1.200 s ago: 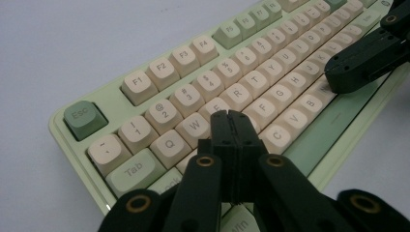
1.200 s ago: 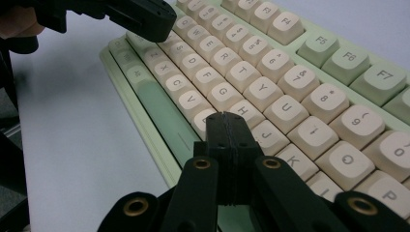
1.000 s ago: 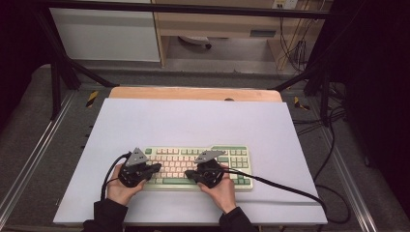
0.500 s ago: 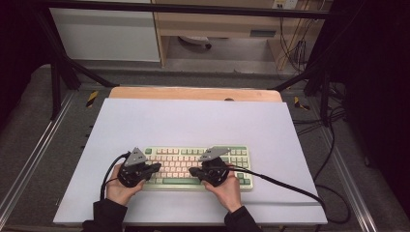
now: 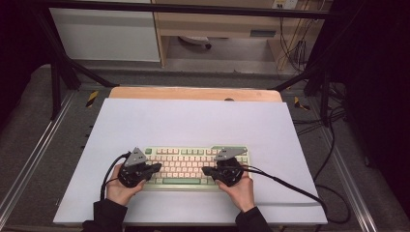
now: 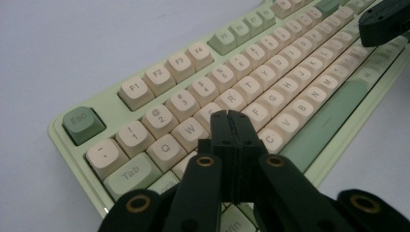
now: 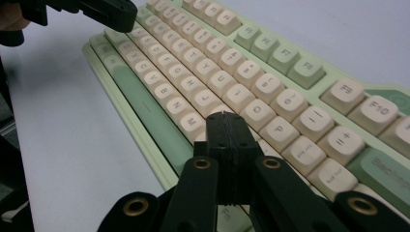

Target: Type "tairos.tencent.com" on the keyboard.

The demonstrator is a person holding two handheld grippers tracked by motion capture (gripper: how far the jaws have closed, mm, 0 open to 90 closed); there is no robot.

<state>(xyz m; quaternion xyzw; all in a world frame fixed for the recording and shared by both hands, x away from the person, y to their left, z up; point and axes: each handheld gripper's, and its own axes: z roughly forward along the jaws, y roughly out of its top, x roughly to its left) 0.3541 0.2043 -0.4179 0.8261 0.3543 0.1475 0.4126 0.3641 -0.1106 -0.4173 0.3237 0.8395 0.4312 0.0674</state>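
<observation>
While both grippers hang over it, the pale green plastic keyboard with cream and sage keycaps [image 5: 186, 166] lies flat near the front edge of the tabletop, about midway between the left and right edges, its long side parallel to that front edge. Its case is a smooth, glossy rectangle with rounded corners. The keycaps are small sculpted blocks with softly rounded tops and a matte surface; most are cream, while Esc, Tab, the long space bar and some function keys are a dull green.

The left black two-jaw gripper [image 6: 231, 118] is over the left part of the keyboard, and its jaws are pressed together with nothing between them. The tips stand above the cream letter keys close to E and D; I cannot tell if they touch a key. The right black two-jaw gripper [image 7: 226, 117] is over the right part, its jaws also closed and empty, the tips above the cream keys near M and K. Each gripper is made of hard matte black plastic with brass-coloured rivets at the joints and carries a grey three-cornered plate on top. A black cable trails from each one.

The tabletop is covered by a smooth pale lavender sheet [image 5: 193, 121], plain and without texture. Along the back edge a strip of light brown wood [image 5: 193, 93] is showing.
</observation>
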